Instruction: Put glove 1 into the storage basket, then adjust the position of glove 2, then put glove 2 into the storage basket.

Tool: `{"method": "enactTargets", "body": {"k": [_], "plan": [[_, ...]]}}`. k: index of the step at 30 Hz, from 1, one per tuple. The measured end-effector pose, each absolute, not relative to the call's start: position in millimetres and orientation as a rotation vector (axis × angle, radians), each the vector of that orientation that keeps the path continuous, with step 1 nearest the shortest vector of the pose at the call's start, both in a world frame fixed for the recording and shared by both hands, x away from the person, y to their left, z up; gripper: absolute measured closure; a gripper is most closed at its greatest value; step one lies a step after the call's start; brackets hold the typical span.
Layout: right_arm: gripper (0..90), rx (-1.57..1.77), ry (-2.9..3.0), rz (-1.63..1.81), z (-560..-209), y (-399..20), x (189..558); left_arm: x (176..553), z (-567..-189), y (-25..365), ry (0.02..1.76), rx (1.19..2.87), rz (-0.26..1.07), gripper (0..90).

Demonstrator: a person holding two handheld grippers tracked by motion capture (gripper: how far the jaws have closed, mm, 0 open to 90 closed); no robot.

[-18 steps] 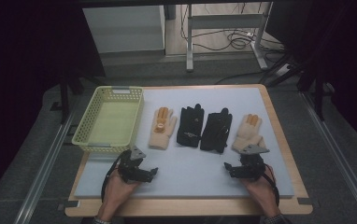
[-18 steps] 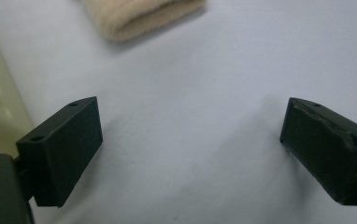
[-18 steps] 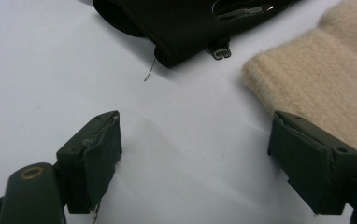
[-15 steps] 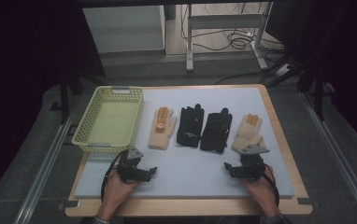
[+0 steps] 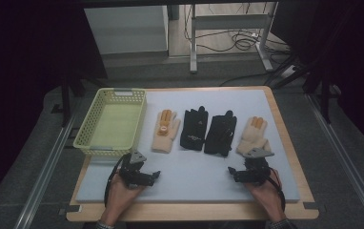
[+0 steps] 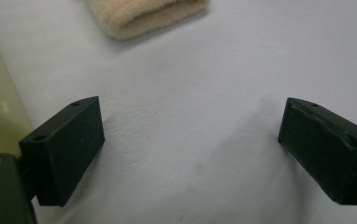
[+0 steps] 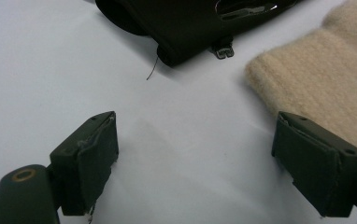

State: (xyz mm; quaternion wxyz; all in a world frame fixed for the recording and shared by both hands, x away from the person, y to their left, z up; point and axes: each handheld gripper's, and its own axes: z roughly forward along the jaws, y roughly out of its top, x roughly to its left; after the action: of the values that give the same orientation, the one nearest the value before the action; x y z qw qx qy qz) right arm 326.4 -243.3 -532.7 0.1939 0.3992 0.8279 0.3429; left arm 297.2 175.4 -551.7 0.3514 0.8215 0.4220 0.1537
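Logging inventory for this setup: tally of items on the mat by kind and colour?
Beige gloves: 2, left one, right one
Black gloves: 2, left one, right one
Yellow-green basket: 1
Total: 5

You work at a wooden table (image 5: 285, 129) topped with a pale grey-blue foam mat (image 5: 194, 167); beyond it stand a metal-legged frame (image 5: 227, 28), tangled black cables (image 5: 237, 43) and dark surroundings.
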Motion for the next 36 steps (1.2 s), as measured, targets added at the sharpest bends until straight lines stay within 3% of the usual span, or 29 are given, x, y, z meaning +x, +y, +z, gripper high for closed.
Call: {"method": "enactTargets", "body": {"k": [15,31,36], "plan": [[20.7,1.113,2.319,0.971,-530,-244,326,297,-552,176,1.092,2.125,0.396,7.2],[25.8,1.092,2.337,1.012,-505,-234,341,297,-552,176,1.093,2.123,0.397,7.2],[35.7,1.084,2.319,1.022,-493,-227,364,297,-552,176,1.093,2.124,0.397,7.2]]}}
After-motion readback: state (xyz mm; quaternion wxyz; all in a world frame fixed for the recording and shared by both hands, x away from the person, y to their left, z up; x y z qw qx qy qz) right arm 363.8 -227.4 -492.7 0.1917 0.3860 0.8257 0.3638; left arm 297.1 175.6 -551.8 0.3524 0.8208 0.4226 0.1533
